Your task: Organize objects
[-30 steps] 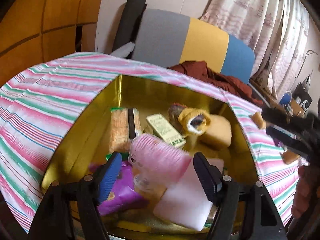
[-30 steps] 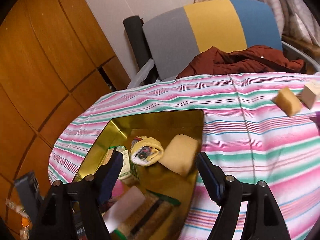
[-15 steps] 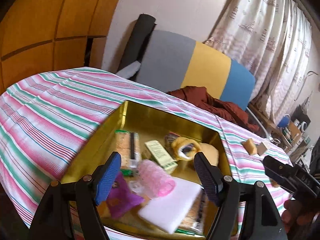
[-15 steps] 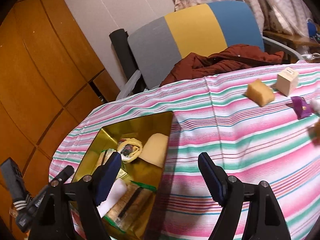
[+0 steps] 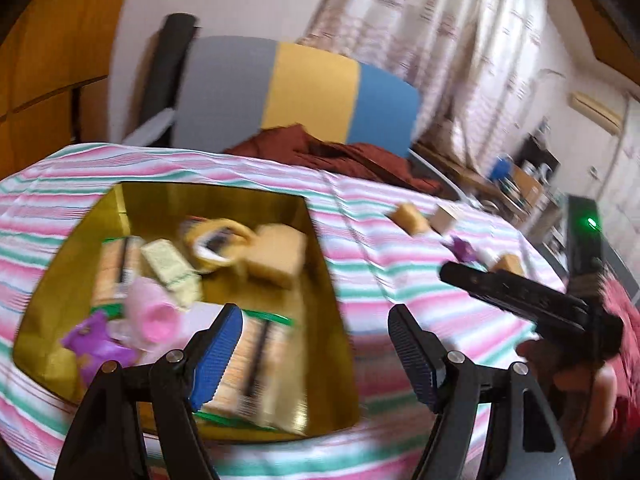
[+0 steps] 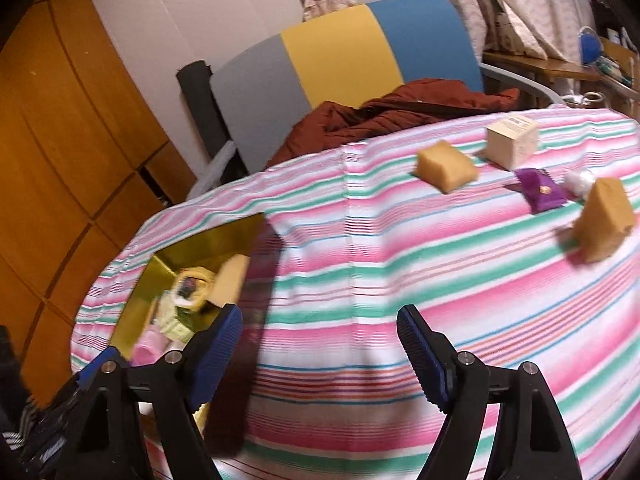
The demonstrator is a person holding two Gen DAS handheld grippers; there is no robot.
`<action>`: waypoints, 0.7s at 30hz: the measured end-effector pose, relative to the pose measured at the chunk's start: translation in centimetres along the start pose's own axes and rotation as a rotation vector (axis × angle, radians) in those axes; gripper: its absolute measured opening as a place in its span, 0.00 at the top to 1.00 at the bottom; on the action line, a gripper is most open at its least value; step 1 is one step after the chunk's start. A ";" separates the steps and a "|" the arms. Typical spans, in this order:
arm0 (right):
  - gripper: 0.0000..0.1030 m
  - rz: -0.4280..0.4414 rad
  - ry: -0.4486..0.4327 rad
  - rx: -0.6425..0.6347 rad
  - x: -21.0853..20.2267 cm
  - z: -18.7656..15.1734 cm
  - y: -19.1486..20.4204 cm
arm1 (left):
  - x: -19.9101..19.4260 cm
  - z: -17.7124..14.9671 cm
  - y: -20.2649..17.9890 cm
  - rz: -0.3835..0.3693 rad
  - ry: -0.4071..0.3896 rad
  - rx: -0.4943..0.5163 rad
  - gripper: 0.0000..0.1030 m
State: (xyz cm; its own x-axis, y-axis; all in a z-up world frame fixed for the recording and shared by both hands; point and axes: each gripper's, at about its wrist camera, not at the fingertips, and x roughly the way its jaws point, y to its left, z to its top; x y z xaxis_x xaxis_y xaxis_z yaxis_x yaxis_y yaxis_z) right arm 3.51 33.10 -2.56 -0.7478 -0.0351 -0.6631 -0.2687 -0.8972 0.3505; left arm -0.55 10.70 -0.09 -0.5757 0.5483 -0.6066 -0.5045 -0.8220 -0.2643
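A gold tin box (image 5: 328, 280) sits in the striped tablecloth and holds several items: a pink roller (image 5: 150, 314), a purple packet (image 5: 94, 346), biscuit packs, a yellow tape roll (image 5: 218, 240) and a tan sponge (image 5: 280, 260). My left gripper (image 5: 314, 354) is open and empty above the box's right edge. My right gripper (image 6: 320, 354) is open and empty over bare cloth. On the cloth lie a tan sponge (image 6: 446, 166), a cream box (image 6: 512, 140), a purple packet (image 6: 538, 190) and another tan sponge (image 6: 604, 220). The box also shows in the right wrist view (image 6: 132, 308).
A grey, yellow and blue chair (image 6: 344, 60) with a rust-red jacket (image 6: 400, 112) stands behind the table. Wooden panels (image 6: 60, 140) are at the left. The right gripper shows in the left wrist view (image 5: 516, 292). Curtains and a cluttered shelf are at the right.
Both grippers have swung to the right. The left one moved from over the box's middle to its right edge. The right one now faces the loose items on the cloth.
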 end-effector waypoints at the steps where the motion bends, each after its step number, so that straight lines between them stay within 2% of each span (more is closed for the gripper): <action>1: 0.22 -0.013 0.002 0.005 -0.1 -0.1 -0.7 | 0.1 -0.2 -0.6 -0.017 0.009 0.013 0.26; 6: 0.22 -0.093 -0.005 0.013 -1.1 -0.6 -4.6 | 0.7 -1.6 -3.8 -0.091 0.042 0.095 0.26; 9: 0.22 -0.163 -0.032 0.032 -2.3 -0.2 -7.9 | 1.0 -2.1 -4.7 -0.112 0.056 0.100 0.26; 15: 0.22 -0.319 -0.159 0.138 -5.2 2.0 -15.4 | 1.6 -2.4 -5.8 -0.126 0.073 0.069 0.25; 18: 0.22 -0.359 -0.174 0.166 -5.0 3.6 -18.0 | 1.9 -2.5 -6.2 -0.123 0.083 0.069 0.26; 21: 0.22 -0.362 -0.163 0.151 -3.9 4.9 -19.1 | 2.1 -2.6 -6.5 -0.111 0.092 0.073 0.25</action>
State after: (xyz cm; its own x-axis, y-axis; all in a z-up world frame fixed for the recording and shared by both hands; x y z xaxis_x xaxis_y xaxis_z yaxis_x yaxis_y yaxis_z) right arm 8.56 52.55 -3.46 -0.6720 0.3513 -0.6519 -0.6086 -0.7636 0.2157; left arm 3.16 16.77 -1.58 -0.4539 0.6163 -0.6435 -0.6090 -0.7418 -0.2809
